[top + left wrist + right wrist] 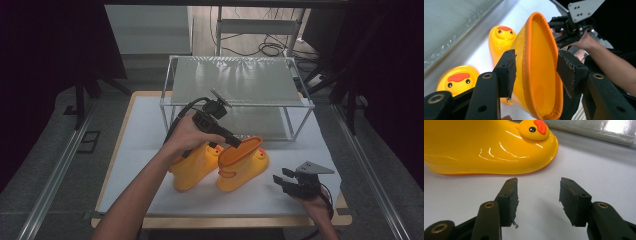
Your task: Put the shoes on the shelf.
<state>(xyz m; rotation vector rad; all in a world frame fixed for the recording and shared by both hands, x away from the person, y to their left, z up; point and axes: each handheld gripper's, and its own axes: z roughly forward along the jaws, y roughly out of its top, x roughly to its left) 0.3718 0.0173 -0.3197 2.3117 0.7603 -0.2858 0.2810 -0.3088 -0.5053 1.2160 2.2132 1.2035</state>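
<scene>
a: white tabletop (150,125) with a wood edge, dark room around it, clear two-level shelf rack (235,80) at the far side. two yellow duck boots in front of the rack, side by side, touching or nearly so.

b: which one is in play?

a: right boot (242,167). left gripper (235,142) is at its orange collar, coming down from above and from the left. in the left gripper view the jaws straddle the collar rim (536,62), one pad outside the shaft, one over the opening. jaws apart, gap visible on both sides, not clamped yet.

b: boot orientation?

a: both upright on their soles, toes with the duck faces pointing away toward the rack. left boot (192,167) sits under the person's left hand (187,135), partly hidden.

b: right gripper?

a: right gripper (287,181) is low at the near right corner, just beside the right boot's outer side, holding nothing. right gripper view has its jaws wide apart over bare table, boot toe ahead of them.

b: so left is nearer.

a: yes, already around the rim. my read: next it closes on the collar wall and lifts. thin flexible rim, could fold or slip.

b: count?

a: two boots, one rack, two grippers.
</scene>
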